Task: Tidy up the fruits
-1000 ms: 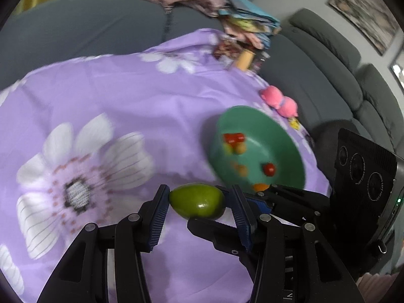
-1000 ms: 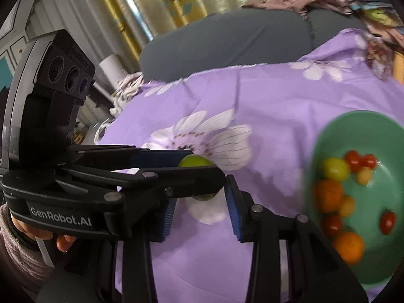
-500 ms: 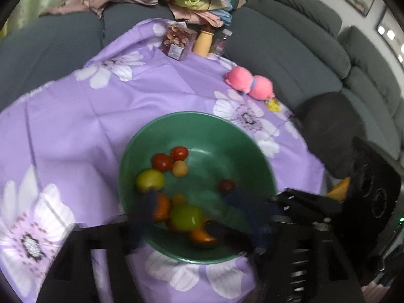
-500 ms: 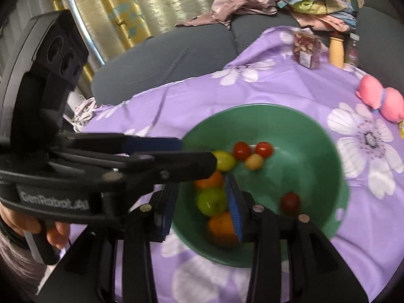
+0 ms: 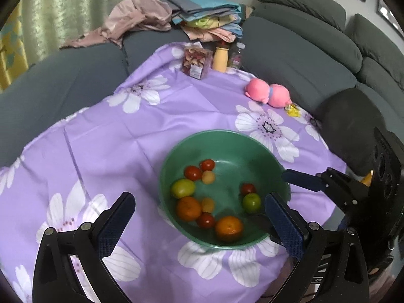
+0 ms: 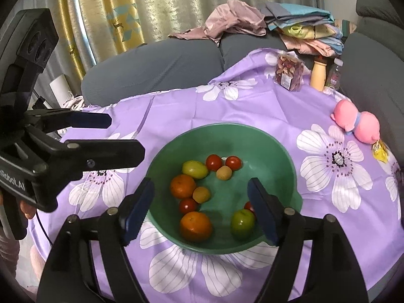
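Left claw (image 5: pixel 199 214) nearest in its own view, blue pads spreading wide with nothing between; a second ago clamped on a smooth green fruit. Right claw (image 6: pixel 202 208) likewise opening, empty, over the near rim. Round green plastic bowl (image 5: pixel 275 156) now directly below both, no longer off to the side, resting on the purple flower-print cloth (image 5: pixel 113 136) covering the desk. Small round green fruit (image 5: pixel 251 202) now lying inside the bowl at its near right, just beside a red cherry tomato (image 5: pixel 247 188); two oranges, more tomatoes and yellow-green fruits to its left. Farther off, a pink plush toy (image 5: pixel 269 93), then a clear packet of dried snacks (image 5: pixel 196 61) against the grey sofa (image 5: pixel 303 58).
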A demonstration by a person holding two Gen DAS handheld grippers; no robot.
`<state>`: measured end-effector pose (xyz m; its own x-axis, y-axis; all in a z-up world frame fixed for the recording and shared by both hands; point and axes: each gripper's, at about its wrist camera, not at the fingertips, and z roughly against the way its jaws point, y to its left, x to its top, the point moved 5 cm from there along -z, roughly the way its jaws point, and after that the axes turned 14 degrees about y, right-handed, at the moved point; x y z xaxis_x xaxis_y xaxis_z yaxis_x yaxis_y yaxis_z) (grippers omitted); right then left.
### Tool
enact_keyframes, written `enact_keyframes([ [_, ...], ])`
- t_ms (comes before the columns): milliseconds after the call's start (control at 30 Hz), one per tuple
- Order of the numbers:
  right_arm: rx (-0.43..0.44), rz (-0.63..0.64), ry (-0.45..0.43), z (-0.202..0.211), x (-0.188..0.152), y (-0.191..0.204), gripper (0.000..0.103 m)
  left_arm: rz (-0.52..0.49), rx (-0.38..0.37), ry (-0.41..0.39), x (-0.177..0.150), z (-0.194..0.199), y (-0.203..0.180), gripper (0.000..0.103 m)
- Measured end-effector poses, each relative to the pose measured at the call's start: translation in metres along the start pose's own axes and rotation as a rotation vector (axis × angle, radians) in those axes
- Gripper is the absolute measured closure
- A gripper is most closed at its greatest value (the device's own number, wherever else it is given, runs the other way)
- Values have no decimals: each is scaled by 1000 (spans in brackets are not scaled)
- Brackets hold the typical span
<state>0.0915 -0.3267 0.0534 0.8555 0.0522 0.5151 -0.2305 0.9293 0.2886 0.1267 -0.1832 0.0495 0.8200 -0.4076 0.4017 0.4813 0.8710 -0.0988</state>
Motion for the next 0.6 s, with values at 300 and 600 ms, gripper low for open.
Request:
enact_keyframes([
  [300,-9,11,-10,12,-6,-2,26,-42,126,-34,-3,14,-12,1],
  [600,-20,12,-10,19,-6,-5,26,-47,191,22,2,7,-13,1],
])
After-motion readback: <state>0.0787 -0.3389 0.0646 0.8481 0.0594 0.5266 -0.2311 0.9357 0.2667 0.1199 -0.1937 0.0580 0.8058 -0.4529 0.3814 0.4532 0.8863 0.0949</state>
